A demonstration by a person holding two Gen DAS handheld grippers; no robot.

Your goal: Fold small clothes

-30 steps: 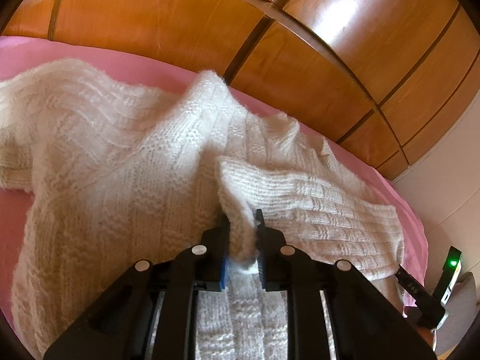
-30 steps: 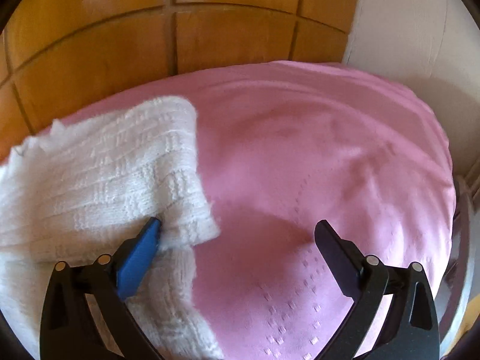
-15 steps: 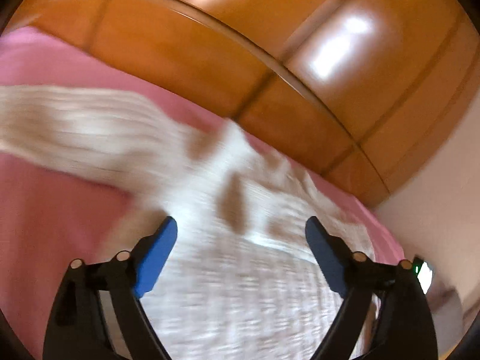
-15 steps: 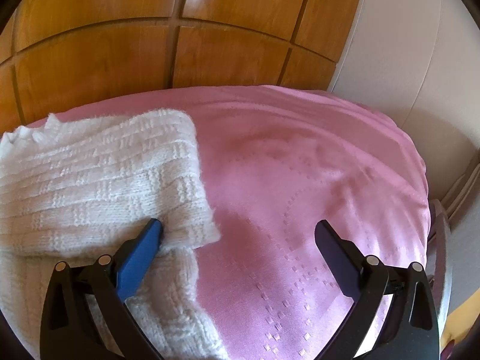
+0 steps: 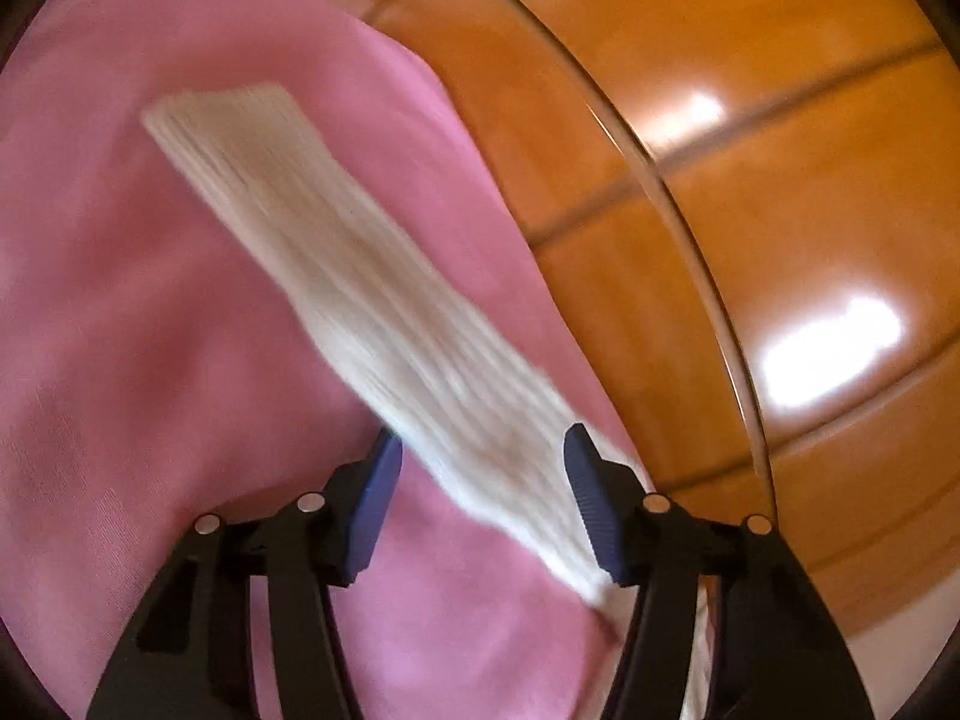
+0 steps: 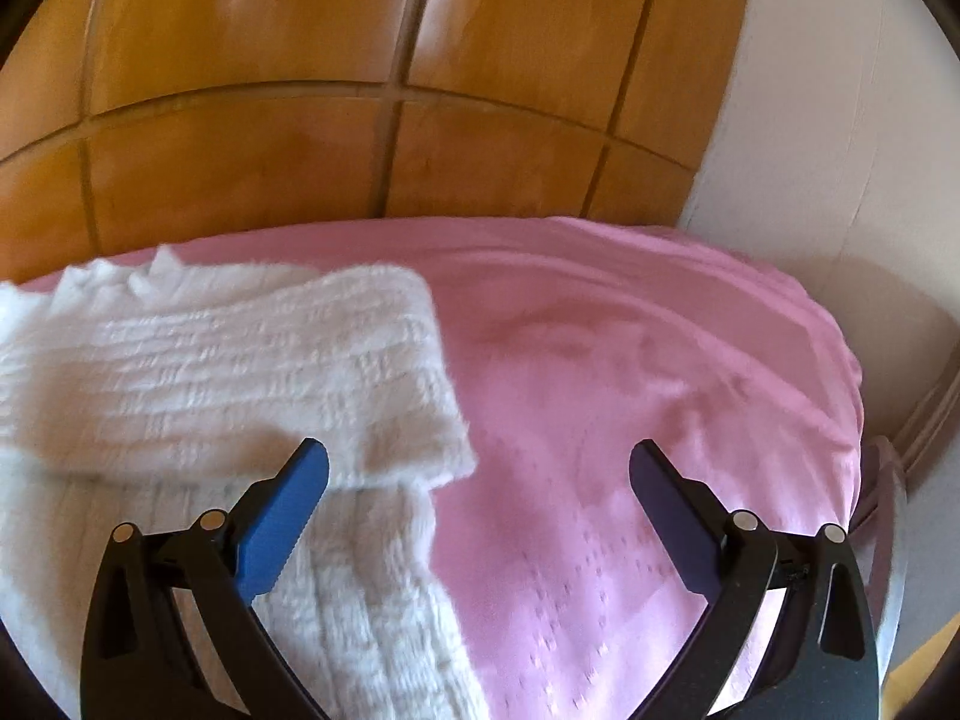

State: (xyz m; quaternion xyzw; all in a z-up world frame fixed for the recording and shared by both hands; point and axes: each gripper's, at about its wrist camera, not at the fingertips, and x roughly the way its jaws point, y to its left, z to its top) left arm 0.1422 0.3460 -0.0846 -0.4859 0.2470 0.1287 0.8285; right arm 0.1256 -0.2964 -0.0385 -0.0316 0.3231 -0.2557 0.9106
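Left wrist only: outstretched sleeve point(image 5: 372, 306).

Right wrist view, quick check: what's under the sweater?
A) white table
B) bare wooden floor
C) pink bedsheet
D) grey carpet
C: the white knit sweater lies on a pink bedsheet that spreads out to its right, with wooden panels only behind the bed.

Black plastic gripper frames w/ silver rivets, blue ribbed fingers point(image 6: 282, 516), both hands
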